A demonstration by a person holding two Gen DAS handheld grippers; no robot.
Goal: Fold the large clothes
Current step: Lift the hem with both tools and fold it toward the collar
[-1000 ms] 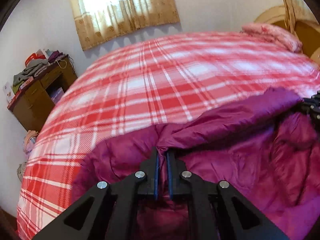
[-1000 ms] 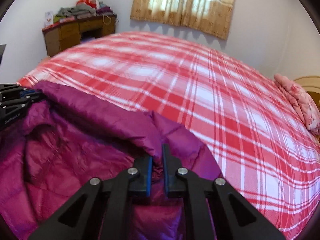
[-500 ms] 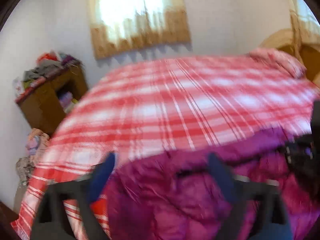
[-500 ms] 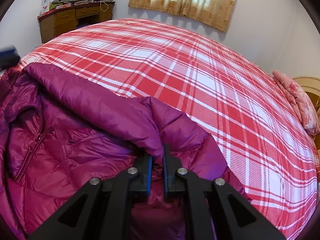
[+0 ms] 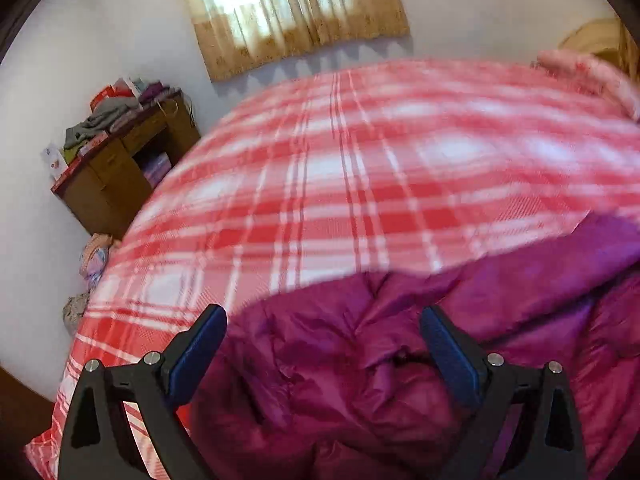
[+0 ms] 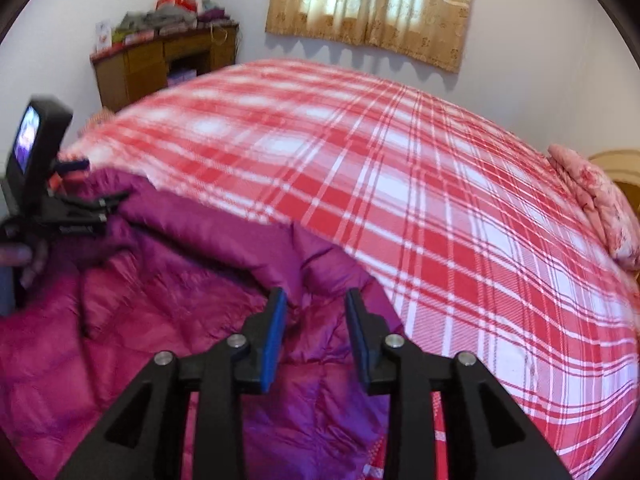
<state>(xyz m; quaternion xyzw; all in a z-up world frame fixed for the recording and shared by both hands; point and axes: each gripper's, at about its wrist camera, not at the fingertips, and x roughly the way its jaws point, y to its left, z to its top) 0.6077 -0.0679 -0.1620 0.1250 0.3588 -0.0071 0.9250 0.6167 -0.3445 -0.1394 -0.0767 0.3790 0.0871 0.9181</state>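
Filled most of both views: a wide bed under a red-and-white plaid cover (image 5: 360,184), bulging up to the pale wall. Sprawled across the lower part of each frame, on the near edge of that bed: a puffy magenta quilted down jacket (image 5: 360,380), crumpled, one long fold running along its upper edge in the right wrist view (image 6: 208,236). Hung at top centre: a tan patterned curtain (image 6: 372,8), bright with daylight. Stood upper left against the wall: a brown wooden desk (image 5: 120,184) heaped with folded clothes. Tucked at the far right edge: a pink floral pillow (image 6: 600,200). Bottom of the left wrist view: the left gripper (image 5: 322,336), black with blue pads, spread wide, nothing pinched, jacket lying below. Bottom of the right wrist view: the right gripper (image 6: 316,316), just been parting, a narrow gap between pads, fabric behind but not clamped. Seen at that view's left edge: the left gripper's body with a small lit screen.
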